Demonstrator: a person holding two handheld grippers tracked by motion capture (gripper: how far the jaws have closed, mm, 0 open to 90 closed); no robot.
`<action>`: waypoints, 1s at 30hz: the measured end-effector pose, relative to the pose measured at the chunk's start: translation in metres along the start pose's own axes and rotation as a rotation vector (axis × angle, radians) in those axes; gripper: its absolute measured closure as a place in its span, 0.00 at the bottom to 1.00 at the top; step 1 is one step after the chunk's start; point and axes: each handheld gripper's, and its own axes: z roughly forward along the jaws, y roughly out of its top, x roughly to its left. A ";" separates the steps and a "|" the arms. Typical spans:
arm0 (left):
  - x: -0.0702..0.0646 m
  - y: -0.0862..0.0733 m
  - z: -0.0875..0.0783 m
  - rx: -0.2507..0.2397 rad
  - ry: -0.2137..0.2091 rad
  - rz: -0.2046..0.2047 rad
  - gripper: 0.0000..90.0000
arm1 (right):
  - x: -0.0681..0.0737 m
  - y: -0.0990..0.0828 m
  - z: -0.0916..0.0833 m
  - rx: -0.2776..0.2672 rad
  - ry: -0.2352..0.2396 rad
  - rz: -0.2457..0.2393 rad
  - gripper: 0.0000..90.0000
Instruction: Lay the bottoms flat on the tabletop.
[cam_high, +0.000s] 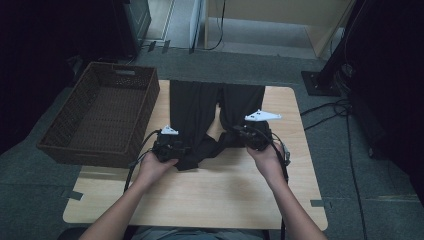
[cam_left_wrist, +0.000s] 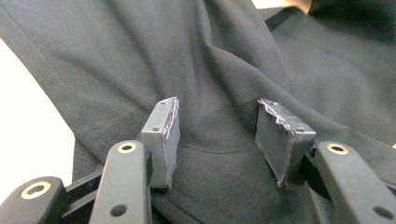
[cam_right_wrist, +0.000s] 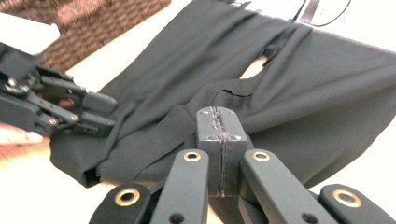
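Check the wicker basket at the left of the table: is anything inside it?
The brown wicker basket looks empty in the high view: only its woven floor and walls show. The near wall hides the strip of floor right behind it. The black trousers lie outside, on the table.

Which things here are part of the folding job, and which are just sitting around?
In use:
black trousers
left gripper, jaws apart over the cloth
right gripper, shut on a trouser edge
table

Idle:
wicker basket, empty
cables on the floor
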 end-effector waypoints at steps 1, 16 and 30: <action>0.000 0.000 0.000 -0.001 0.001 0.000 0.55 | -0.001 0.004 -0.004 -0.010 -0.002 0.002 1.00; 0.002 0.000 0.000 -0.007 -0.010 -0.008 0.56 | -0.009 0.029 -0.041 -0.046 -0.019 -0.008 1.00; 0.005 0.002 -0.005 0.026 0.029 -0.010 0.55 | -0.041 0.040 -0.077 -0.125 -0.052 0.048 1.00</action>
